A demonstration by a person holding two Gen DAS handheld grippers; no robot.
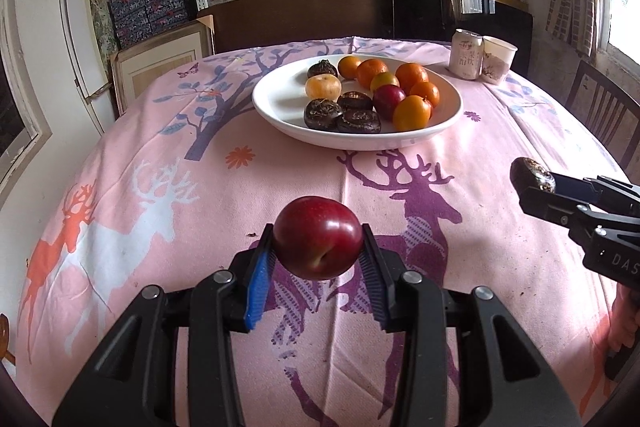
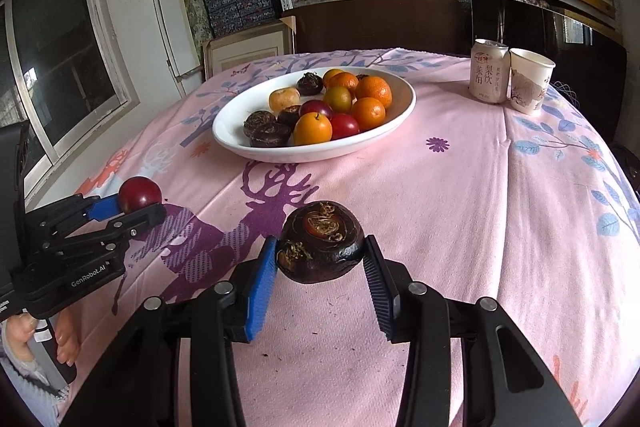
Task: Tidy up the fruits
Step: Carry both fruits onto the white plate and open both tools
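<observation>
Though small, "GenRobot.AI" on left gripper (image 2: 138, 207)

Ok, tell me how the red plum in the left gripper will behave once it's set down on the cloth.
The plum looks round and glossy, so it may roll when released on the tablecloth. Its smooth skin could slip between the left gripper pads, which touch only its sides. It looks firm, probably not easily crushed, though squeezing harder might bruise it.

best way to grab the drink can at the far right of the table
Grip the can across its straight middle wall, jaws level, coming from the near left side. It stands upright, and the paper cup sits tight against its right, so that side is blocked; both grippers are full now.
</observation>
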